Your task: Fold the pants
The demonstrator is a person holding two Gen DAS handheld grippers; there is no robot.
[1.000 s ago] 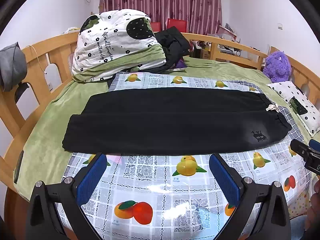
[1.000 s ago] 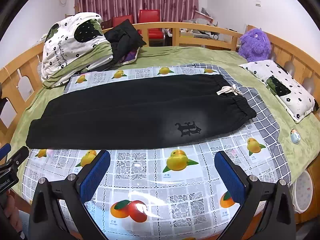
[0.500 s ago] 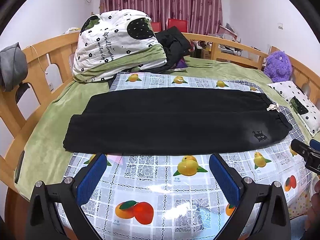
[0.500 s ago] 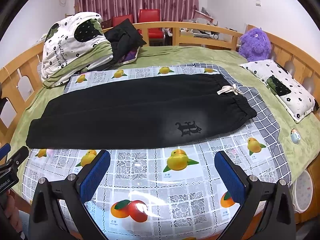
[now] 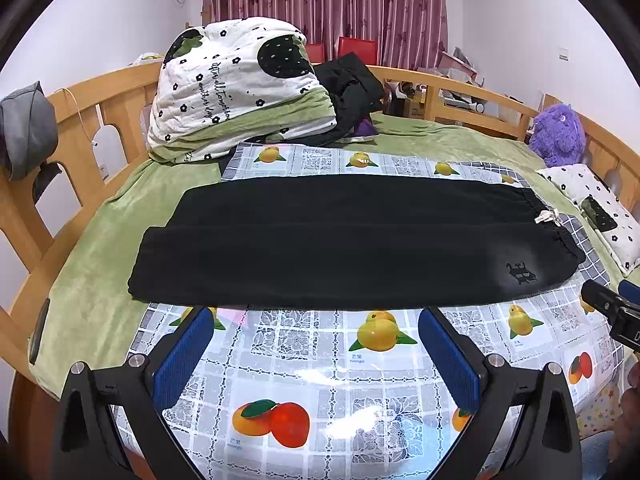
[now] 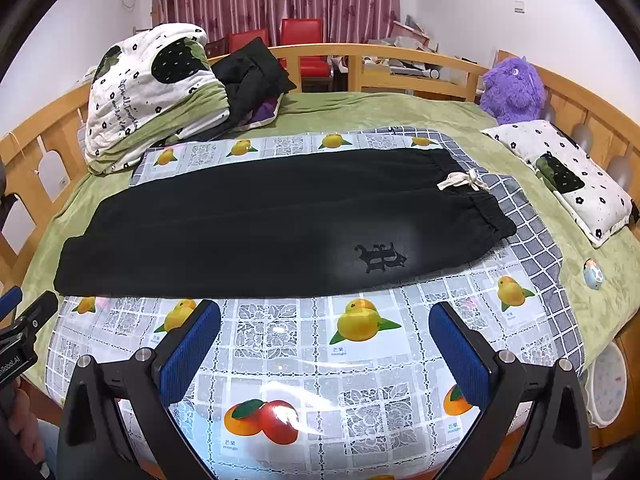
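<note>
Black pants (image 5: pixel 344 240) lie flat across a fruit-print plastic cloth (image 5: pixel 320 360) on the bed, legs side by side, waistband with a white drawstring (image 5: pixel 547 216) to the right, cuffs to the left. They also show in the right wrist view (image 6: pixel 260 232), with a dark emblem (image 6: pixel 380 258) near the waist. My left gripper (image 5: pixel 314 332) is open and empty, hovering just in front of the pants' near edge. My right gripper (image 6: pixel 324 328) is open and empty, in front of the near edge below the emblem.
A folded white and green quilt (image 5: pixel 240 88) and dark clothes (image 5: pixel 352 88) sit at the back left. A purple plush toy (image 5: pixel 558 132) and a patterned pillow (image 6: pixel 564 176) lie at the right. Wooden rails (image 5: pixel 80 120) ring the bed.
Both grippers have edged very slightly; the pants have not moved.
</note>
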